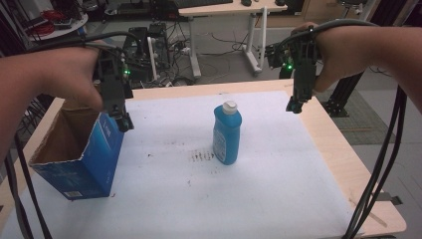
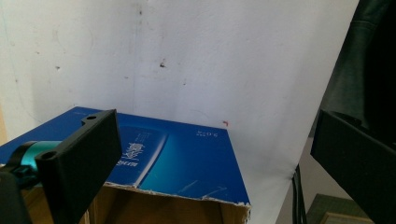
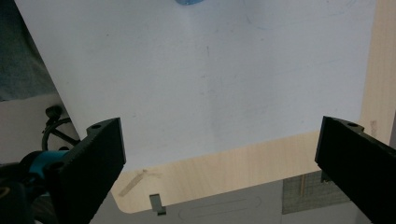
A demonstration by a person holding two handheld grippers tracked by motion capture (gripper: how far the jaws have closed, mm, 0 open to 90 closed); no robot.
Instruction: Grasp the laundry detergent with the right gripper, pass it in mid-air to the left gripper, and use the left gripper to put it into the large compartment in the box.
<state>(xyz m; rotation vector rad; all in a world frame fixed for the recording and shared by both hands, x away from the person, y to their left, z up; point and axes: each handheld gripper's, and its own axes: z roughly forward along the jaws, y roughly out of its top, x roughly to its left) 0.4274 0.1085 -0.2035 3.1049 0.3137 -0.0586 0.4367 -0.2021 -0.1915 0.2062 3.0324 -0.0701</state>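
Observation:
A blue bottle (image 1: 227,132) with a white cap stands upright in the middle of the white sheet (image 1: 209,199); a sliver of it (image 3: 188,2) peeks in at the top of the right gripper view. An open blue cardboard box (image 1: 79,149) stands at the left of the table, and its blue side and torn rim (image 2: 177,163) lie under my left gripper. The left gripper (image 1: 124,121) hovers over the box's far right corner, jaws wide apart and empty (image 2: 215,158). My right gripper (image 1: 294,105) hangs above the sheet's far right edge, open and empty (image 3: 219,158).
The wooden table (image 1: 343,164) shows bare strips along the right and far sides. Dark scuff marks (image 1: 201,156) lie left of the bottle. Cables trail from both hands. Beyond the table stand a white desk (image 1: 259,35) and tangled electronics on the floor.

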